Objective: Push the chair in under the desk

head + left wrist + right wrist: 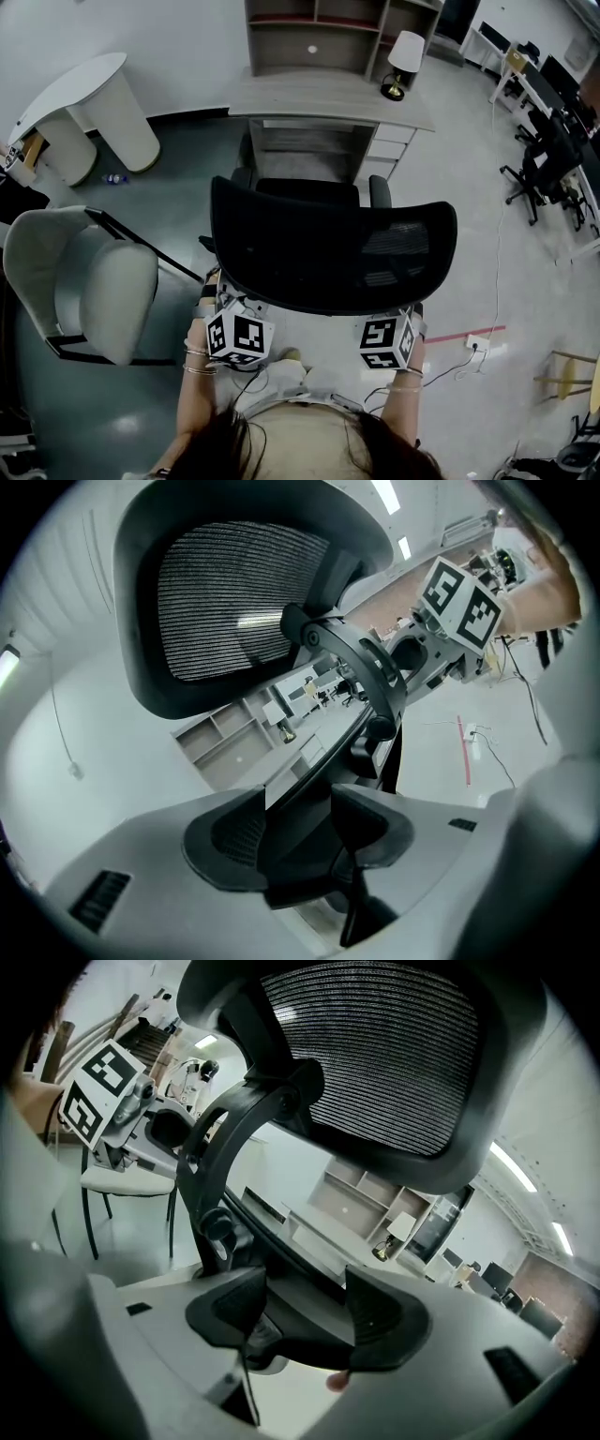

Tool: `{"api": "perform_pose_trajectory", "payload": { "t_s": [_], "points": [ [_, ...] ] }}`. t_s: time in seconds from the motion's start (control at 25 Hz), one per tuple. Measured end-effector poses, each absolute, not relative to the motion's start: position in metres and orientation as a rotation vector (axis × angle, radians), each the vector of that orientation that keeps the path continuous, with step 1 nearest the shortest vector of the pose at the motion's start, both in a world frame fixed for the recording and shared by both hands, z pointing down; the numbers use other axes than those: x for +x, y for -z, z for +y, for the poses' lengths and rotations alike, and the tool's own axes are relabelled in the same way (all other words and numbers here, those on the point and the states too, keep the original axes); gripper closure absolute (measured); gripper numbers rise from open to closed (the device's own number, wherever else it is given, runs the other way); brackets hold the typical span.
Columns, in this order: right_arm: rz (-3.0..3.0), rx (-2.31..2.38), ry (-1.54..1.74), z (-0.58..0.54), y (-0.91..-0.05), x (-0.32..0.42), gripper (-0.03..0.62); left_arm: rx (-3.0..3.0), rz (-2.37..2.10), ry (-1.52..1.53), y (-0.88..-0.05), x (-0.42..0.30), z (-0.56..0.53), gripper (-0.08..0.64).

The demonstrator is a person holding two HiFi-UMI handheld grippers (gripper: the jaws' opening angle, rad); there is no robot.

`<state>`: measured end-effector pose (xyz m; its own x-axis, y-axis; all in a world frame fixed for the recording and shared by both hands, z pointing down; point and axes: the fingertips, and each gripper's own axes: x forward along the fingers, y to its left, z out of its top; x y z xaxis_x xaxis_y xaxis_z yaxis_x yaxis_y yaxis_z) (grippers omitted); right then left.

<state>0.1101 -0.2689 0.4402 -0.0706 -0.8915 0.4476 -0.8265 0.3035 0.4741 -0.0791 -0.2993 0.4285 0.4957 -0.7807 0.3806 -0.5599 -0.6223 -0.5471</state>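
A black mesh-backed office chair [333, 248] stands facing the grey desk [328, 98], its seat front [307, 190] at the desk's knee opening. I stand behind the backrest. My left gripper [232, 305] is at the chair's lower left rear and my right gripper [398, 319] at its lower right rear. In the left gripper view the left gripper [305, 841] is shut on the chair's dark rear edge [309, 789], under the mesh back [234, 602]. The right gripper [305, 1321] grips the same edge [300, 1279] from the other side.
A white armchair [84, 281] stands close on the left, with a white rounded table [84, 103] beyond it. The desk carries a shelf unit [328, 33] and a lamp [403, 61]. A power strip with cable [476, 343] lies on the floor at the right. Other office chairs [539, 169] stand far right.
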Motion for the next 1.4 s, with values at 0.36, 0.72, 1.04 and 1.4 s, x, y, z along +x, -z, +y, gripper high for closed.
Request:
{"api": "perform_pose_trajectory", "payload": {
  "t_s": [0.36,0.72,1.04,1.4],
  "points": [
    [-1.886,1.54,0.114,-0.286,-0.438,0.111,0.337,-2.397,1.103,0.867,-0.427,-0.078,-0.318,0.344],
    [-1.895,1.542,0.109,-0.308,-0.438,0.113,0.337,-2.398,1.103,0.862,-0.426,-0.076,-0.339,0.344],
    [-1.899,1.539,0.107,-0.325,-0.438,0.116,0.337,-2.424,1.114,0.84,-0.425,-0.074,-0.356,0.344],
    [-1.908,1.542,0.106,-0.342,-0.438,0.114,0.338,-2.425,1.12,0.846,-0.426,-0.075,-0.374,0.344]
  ]
}}
